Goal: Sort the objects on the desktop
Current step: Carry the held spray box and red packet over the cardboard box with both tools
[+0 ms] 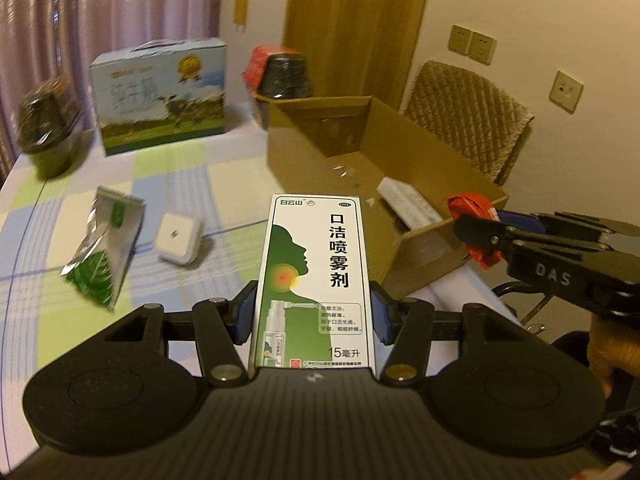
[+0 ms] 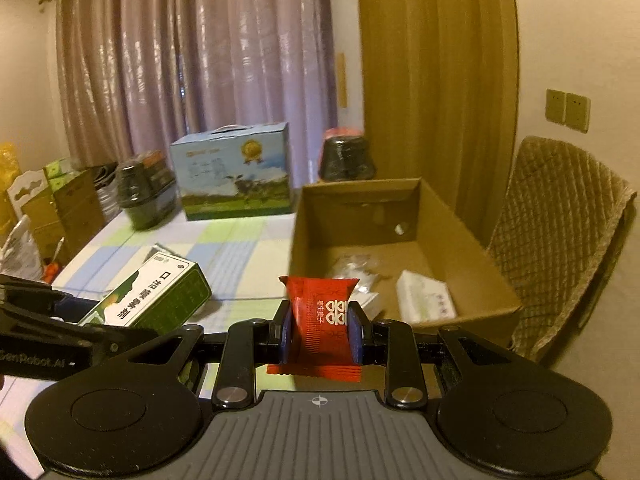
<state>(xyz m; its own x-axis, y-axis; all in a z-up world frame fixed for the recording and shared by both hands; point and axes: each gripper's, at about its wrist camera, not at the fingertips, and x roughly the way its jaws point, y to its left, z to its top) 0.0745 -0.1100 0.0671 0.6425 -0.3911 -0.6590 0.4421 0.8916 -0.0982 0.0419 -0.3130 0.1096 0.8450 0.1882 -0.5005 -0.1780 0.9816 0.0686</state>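
Spray box (image 1: 314, 280), printed 口洁喷雾剂 and 15毫升, is clamped between the left gripper (image 1: 314, 312) pads above the checked tablecloth (image 1: 168, 176); its lower end is hidden by the gripper body. Right gripper (image 2: 320, 330) pinches a red sachet (image 2: 322, 320) near the cardboard box (image 2: 472, 240); the sachet's small print is unreadable. Box contents are blurred.
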